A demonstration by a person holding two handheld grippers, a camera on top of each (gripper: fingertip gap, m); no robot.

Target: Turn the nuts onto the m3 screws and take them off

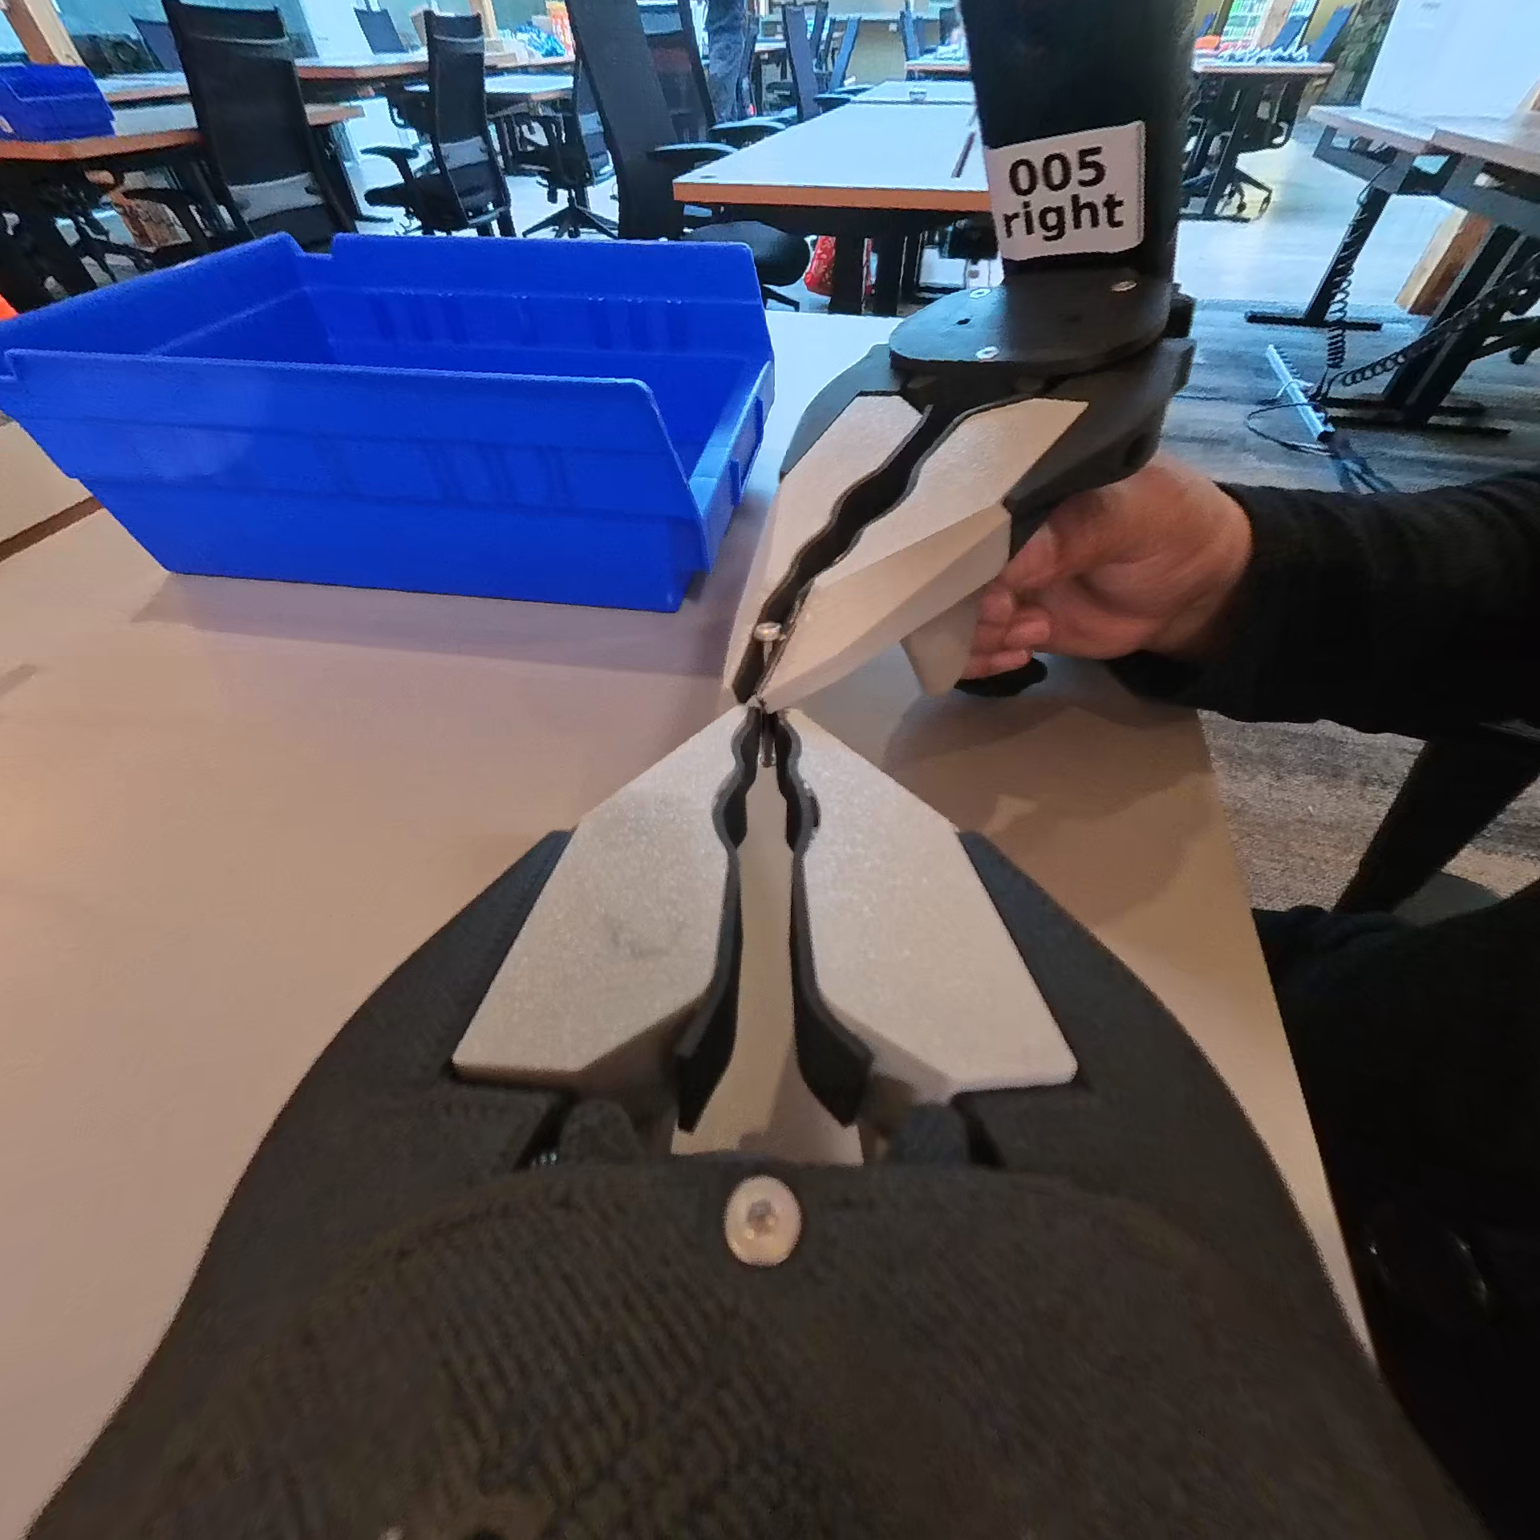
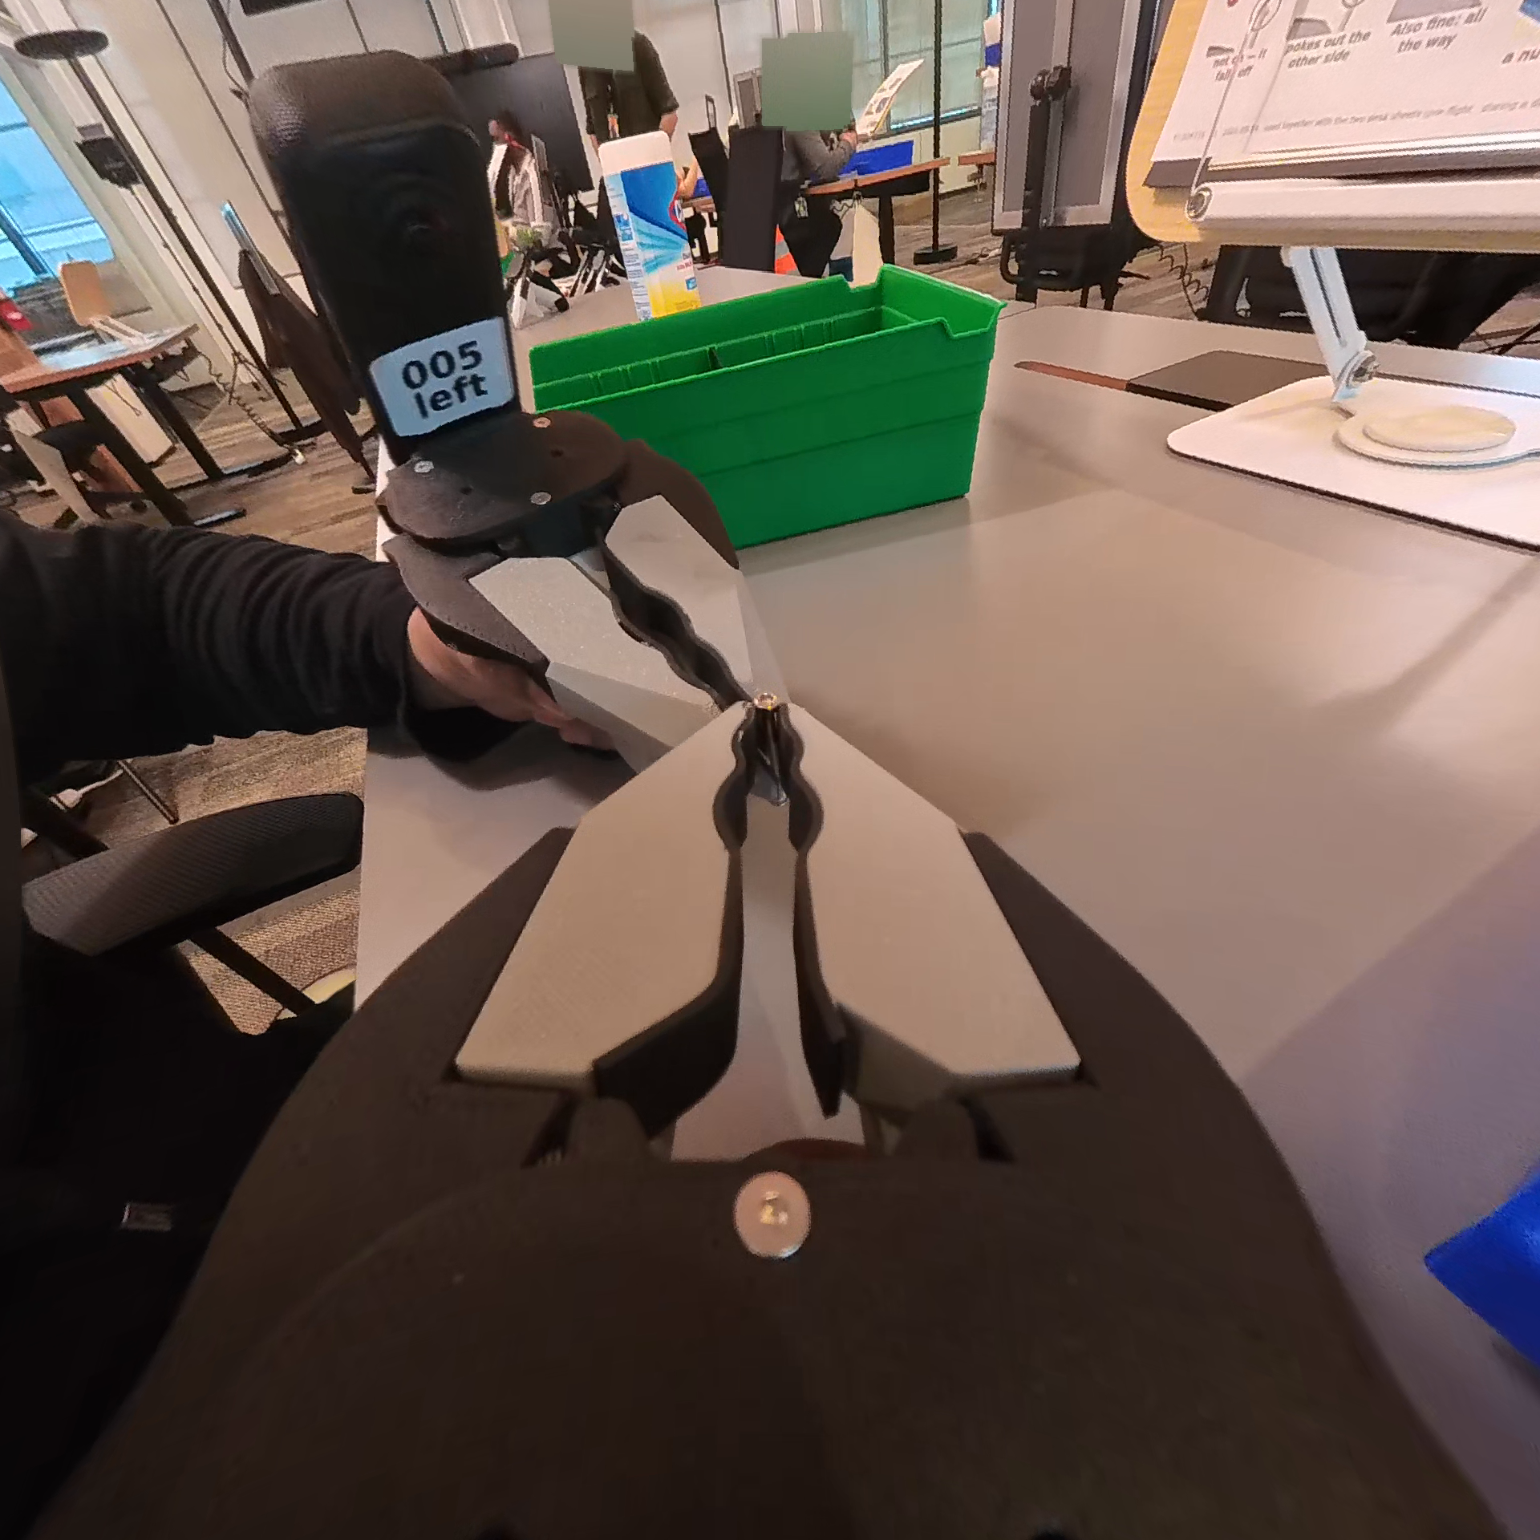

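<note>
My left gripper (image 1: 762, 729) is shut on a small metal nut (image 1: 763, 750) pinched edge-on near its tips. My right gripper (image 2: 767, 721) is shut on a thin screw (image 2: 771, 767) that lies along the gap between its fingers, head toward the camera. In the left wrist view the right gripper (image 1: 752, 692) comes down from above with the screw head (image 1: 767, 633) sticking out at its side. The two grippers meet tip to tip above the grey table (image 1: 333, 792). In the right wrist view the left gripper (image 2: 733, 696) comes in from the upper left, and the nut (image 2: 767, 702) sits at the screw's end.
A blue bin (image 1: 375, 467) stands on the table behind left of the grippers. A green bin (image 2: 750, 433) stands beyond them, a wipes canister (image 2: 650, 225) behind it. A white stand base (image 2: 1375, 433) sits at the right. The table edge (image 1: 1233, 833) runs close on the right. The tips of both grippers are at nearly the same place.
</note>
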